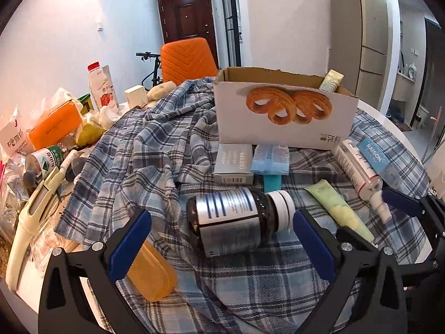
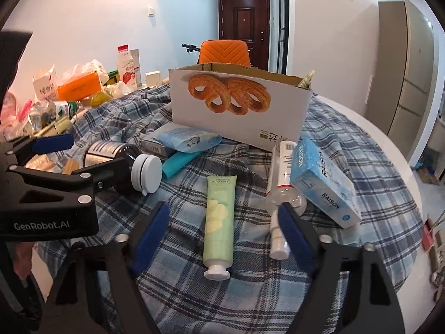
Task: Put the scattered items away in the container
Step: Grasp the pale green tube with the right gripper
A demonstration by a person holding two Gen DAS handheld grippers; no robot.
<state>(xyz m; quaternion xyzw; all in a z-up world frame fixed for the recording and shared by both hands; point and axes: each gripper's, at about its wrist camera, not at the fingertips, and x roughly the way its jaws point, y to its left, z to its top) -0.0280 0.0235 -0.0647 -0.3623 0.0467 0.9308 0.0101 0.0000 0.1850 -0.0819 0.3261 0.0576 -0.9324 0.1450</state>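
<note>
The left gripper [image 1: 222, 231] gapes wide around a glossy dark supplement bottle [image 1: 230, 220] lying on rumpled plaid cloth [image 1: 155, 144]. The right gripper [image 2: 225, 228], equally wide and empty, straddles a smooth pale-green tube [image 2: 219, 220] before the cardboard box [image 2: 239, 111].

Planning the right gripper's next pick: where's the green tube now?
In the right wrist view the green tube lies flat on the plaid cloth between the open right gripper's fingers, cap toward the camera, spray bottle to its right.

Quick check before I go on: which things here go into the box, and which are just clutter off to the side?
For the job:
cardboard box
dark bottle, between the open left gripper
green tube, between the open right gripper
white spray bottle
blue Raison box
grey box
blue packet

Lying about:
milk bottle
orange tissue box
orange chair
</note>
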